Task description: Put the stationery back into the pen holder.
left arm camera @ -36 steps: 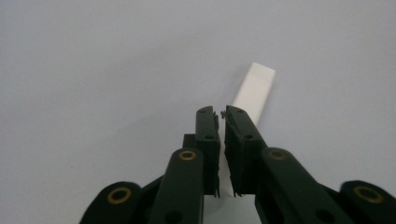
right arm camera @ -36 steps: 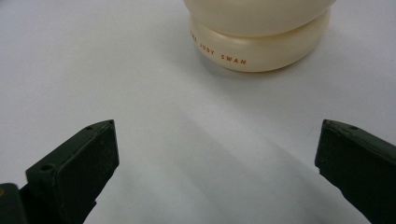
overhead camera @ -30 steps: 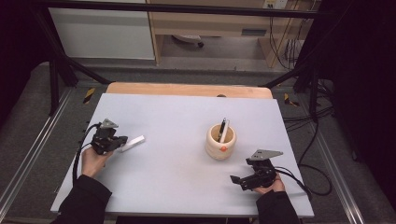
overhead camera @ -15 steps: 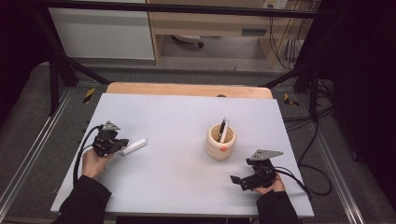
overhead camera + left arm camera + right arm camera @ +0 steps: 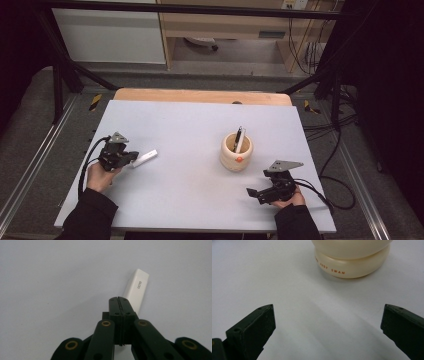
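Down at the near edge of the tabletop (image 5: 200,125) we have both forearms coming in, dark sleeves, a pair of tongs in each hand. On our right, the right tongs (image 5: 254,192) sit low near the front edge, and we see them standing wide apart with nothing between them; in the right gripper view the right tongs (image 5: 327,322) frame bare tabletop, with the base of the cream cup (image 5: 354,262) just ahead, small red lettering on its lower ring.

Over on our left, a little farther in, the left tongs (image 5: 131,159) are a different story: pressed tight together. In the left gripper view the left tongs (image 5: 120,302) show their two black pads meeting face to face, and the white stick (image 5: 136,291) runs out from under their tip, pointing away and to the right, a small dark print on its top face. Whether the pads pinch its near end or merely lie over it, we cannot tell from here. From the high view the white stick (image 5: 145,157) lies low over the tabletop, angled up towards the middle.

Moving deeper, the cream cup (image 5: 236,152) stands upright right of centre, well apart from the stick, with two slim things standing in it, one dark (image 5: 238,137), one pale.

At the far edge, a strip of bare wood (image 5: 200,96) closes the tabletop.
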Available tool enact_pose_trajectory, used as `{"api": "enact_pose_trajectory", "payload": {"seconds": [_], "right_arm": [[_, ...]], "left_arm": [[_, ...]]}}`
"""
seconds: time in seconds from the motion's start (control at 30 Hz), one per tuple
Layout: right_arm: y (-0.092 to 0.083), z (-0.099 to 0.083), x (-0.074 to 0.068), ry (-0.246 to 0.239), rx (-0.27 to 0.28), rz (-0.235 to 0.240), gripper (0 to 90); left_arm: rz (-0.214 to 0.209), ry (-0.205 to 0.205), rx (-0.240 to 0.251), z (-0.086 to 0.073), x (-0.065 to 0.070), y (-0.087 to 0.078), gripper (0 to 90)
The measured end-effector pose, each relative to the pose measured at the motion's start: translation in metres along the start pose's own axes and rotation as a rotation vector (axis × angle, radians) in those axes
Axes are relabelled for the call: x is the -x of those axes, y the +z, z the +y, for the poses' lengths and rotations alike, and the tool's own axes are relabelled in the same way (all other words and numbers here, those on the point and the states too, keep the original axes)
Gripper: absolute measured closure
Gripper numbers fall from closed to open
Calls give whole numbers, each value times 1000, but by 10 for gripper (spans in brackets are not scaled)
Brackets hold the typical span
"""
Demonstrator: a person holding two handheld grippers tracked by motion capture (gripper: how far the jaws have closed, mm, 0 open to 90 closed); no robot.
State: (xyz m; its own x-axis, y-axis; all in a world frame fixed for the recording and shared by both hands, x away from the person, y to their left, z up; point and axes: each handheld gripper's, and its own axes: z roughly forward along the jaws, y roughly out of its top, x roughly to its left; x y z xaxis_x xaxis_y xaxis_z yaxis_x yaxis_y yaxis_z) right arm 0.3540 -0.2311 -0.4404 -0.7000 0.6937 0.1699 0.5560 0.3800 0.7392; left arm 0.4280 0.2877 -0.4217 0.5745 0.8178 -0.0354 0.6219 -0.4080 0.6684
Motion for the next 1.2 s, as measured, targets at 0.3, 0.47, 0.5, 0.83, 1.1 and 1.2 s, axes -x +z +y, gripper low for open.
{"api": "enact_pose_trajectory", "payload": {"seconds": [0.3, 0.47, 0.5, 0.83, 1.1, 1.2], "right_arm": [[0, 0, 0, 3, -2, 3, 4], [0, 0, 0, 1, -1, 2, 4], [0, 0, 0, 0, -1, 3, 4], [0, 0, 0, 1, 0, 2, 4], [0, 0, 0, 1, 2, 1, 4], [0, 0, 0, 0, 1, 2, 4]], "left_arm": [[-22, 5, -19, -3, 6, 1, 896], [-35, 14, -24, -5, 10, 1, 896], [-39, 18, -20, -5, 12, 0, 896], [-57, 41, -13, -4, 14, -4, 849], [-87, 88, -34, -4, 21, -9, 594], [-92, 95, -41, -5, 20, -9, 494]]}}
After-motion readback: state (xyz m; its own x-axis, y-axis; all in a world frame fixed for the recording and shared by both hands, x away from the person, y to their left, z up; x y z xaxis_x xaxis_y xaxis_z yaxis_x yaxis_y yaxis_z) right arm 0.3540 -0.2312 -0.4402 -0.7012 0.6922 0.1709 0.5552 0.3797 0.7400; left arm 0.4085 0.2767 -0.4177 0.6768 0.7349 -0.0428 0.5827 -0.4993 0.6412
